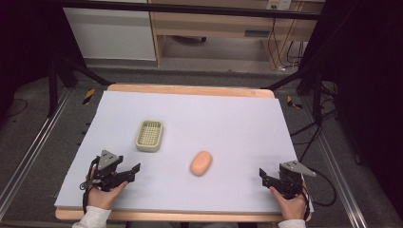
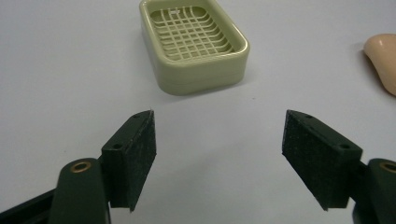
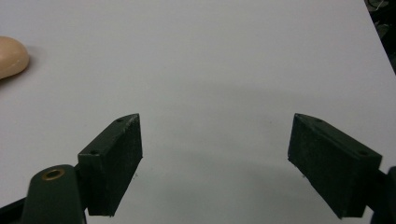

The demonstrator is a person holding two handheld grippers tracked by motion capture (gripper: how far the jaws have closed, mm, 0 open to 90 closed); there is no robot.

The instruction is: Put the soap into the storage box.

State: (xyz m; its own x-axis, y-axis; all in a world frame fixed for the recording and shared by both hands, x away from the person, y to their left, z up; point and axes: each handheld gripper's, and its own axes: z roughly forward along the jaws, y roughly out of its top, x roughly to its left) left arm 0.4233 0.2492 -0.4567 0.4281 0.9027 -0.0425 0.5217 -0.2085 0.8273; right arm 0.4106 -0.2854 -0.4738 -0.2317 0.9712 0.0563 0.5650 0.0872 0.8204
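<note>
A white table (image 1: 190, 118) is seen from above, with a person's two hands at its near edge, each holding a pair of black tongs. The left tongs (image 1: 134, 170) are held near the front left corner, jaws spread wide and empty. The right tongs (image 1: 262, 175) are held near the front right corner, jaws likewise wide apart with nothing between them. A pale green soap dish (image 1: 150, 135) with a slotted grid floor stands left of centre; it is empty. A peach-coloured bar of soap (image 1: 201, 163) lies on the bare table to the dish's right and a little nearer the person, apart from it. Neither object is touched. The work is judged not yet begun: the soap is left to be picked up and set in the dish.
</note>
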